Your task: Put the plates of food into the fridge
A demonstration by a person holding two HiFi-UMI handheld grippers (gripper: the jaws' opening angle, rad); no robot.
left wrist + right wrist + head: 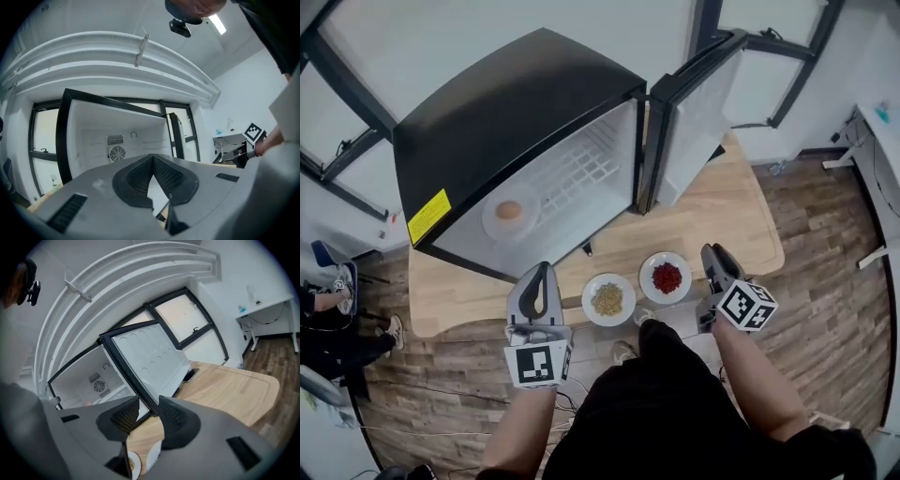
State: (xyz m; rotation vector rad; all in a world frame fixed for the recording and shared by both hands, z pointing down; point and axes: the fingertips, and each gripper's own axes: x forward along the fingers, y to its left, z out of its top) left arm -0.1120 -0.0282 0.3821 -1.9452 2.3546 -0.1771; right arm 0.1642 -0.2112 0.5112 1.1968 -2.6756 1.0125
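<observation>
Nearest: left claw pressed together, empty; right claw slightly spread, nothing between. Just ahead on bench: plate of grains beside plate of red food — right gripper view catches only slivers, left gripper view neither. Beyond: fridge, door open; third plate inside — only head view shows it, food unclear.

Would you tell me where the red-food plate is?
In the head view, the red-food plate sits on the wooden table, right of the grain plate.
</observation>
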